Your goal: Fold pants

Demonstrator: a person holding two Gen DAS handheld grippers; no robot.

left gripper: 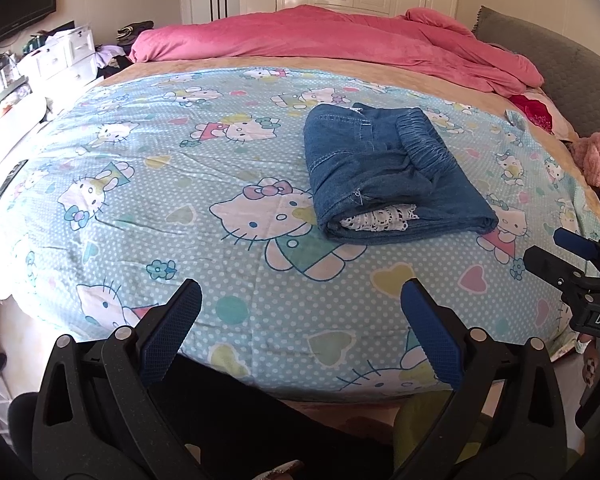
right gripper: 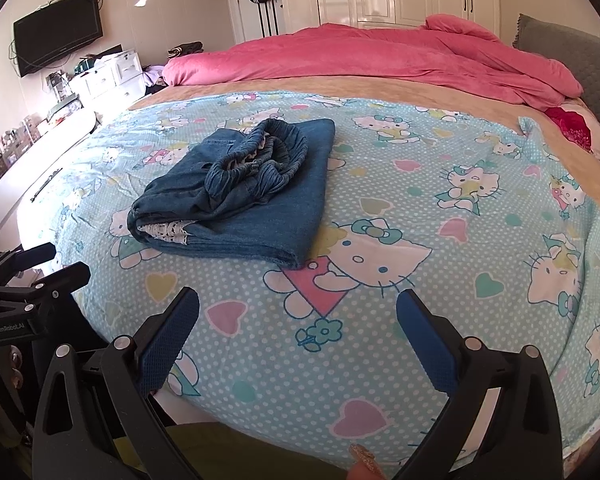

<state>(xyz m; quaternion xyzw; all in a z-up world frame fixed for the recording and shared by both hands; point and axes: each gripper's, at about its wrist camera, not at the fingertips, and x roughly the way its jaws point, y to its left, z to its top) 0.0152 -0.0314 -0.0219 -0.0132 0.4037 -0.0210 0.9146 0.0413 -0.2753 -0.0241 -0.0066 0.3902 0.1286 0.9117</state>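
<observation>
The blue denim pants lie folded into a compact bundle on the Hello Kitty sheet, with the elastic waistband on top and white lace showing at the near fold. They also show in the right wrist view, left of centre. My left gripper is open and empty, held back near the bed's front edge. My right gripper is open and empty, also near the front edge. Each gripper shows in the other's view, the right one and the left one.
A pink duvet is bunched along the far side of the bed. A grey headboard stands at the right. A pink fluffy item lies at the right edge. White drawers and a wall television are on the left.
</observation>
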